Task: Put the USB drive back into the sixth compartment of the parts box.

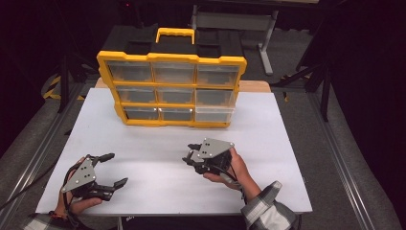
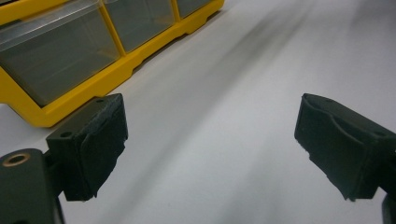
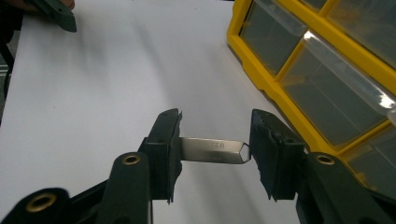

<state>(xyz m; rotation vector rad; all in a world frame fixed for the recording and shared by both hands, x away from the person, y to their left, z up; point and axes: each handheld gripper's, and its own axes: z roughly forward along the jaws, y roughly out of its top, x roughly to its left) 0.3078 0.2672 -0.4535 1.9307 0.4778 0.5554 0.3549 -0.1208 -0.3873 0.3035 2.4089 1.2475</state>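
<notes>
A yellow drawer organizer (image 1: 172, 58) with clear drawers stands upright at the back of the white tabletop (image 1: 153, 139). My right gripper (image 1: 187, 154) hovers right of centre, in front of the organizer, pointing left. In the right gripper view, my right gripper (image 3: 215, 153) is shut on a flat silver metal strip (image 3: 210, 150) that spans the gap between the pads, with the organizer (image 3: 261, 70) to its right. My left gripper (image 1: 118, 168) rests near the front left corner, open. The left gripper view has its jaws (image 2: 210, 144) wide apart over bare table, the organizer (image 2: 93, 86) ahead on the left.
The organizer has a yellow carry handle (image 1: 175, 33) on top. A wooden edge (image 1: 253, 86) shows behind the white top. Metal rails run along both sides of the table, and a dark stand (image 1: 268, 43) lies beyond. The left gripper (image 3: 56, 11) appears far off in the right gripper view.
</notes>
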